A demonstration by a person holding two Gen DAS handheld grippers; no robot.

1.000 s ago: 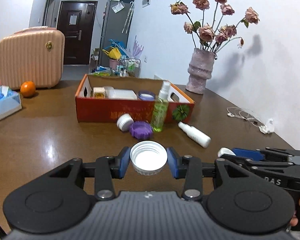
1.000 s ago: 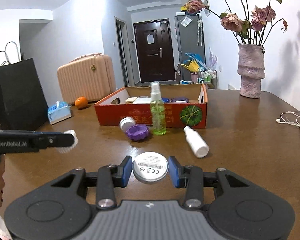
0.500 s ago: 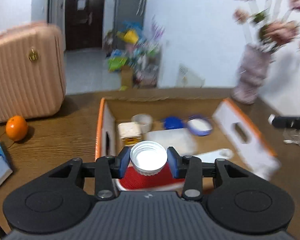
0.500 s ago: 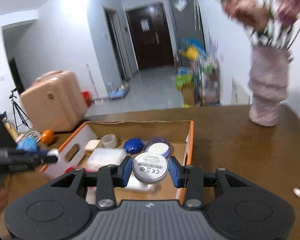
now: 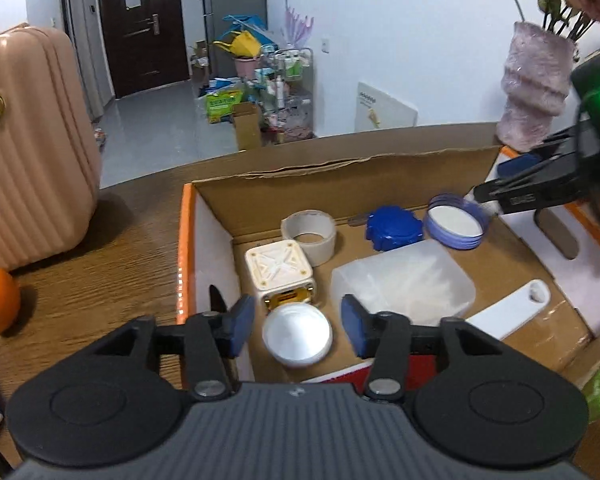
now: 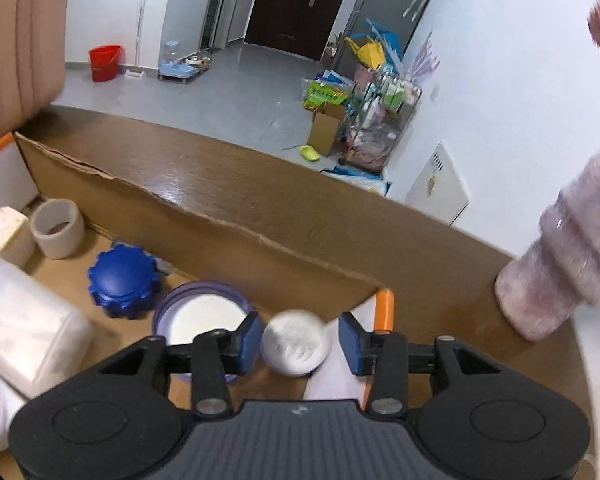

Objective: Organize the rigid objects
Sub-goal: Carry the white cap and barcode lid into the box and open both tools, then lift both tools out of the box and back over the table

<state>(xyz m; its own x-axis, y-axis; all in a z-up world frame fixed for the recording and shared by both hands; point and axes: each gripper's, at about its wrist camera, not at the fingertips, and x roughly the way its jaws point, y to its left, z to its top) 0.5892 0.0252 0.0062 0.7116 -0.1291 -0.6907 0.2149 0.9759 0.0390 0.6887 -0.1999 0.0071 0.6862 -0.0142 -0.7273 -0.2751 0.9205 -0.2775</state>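
Over the cardboard box (image 5: pixel 300 176), the left gripper (image 5: pixel 298 326) is spread, a white cap (image 5: pixel 297 334) loose between its pads. The right gripper (image 6: pixel 299 340) is likewise spread around a blurred white disc (image 6: pixel 296 342) (near the box's right wall).

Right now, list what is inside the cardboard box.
Inside the brown cardboard box: beige tape roll, cream square block, dark blue scalloped lid, purple-rimmed lid, translucent plastic tub, white round cap. The near corners are hidden by the grippers.
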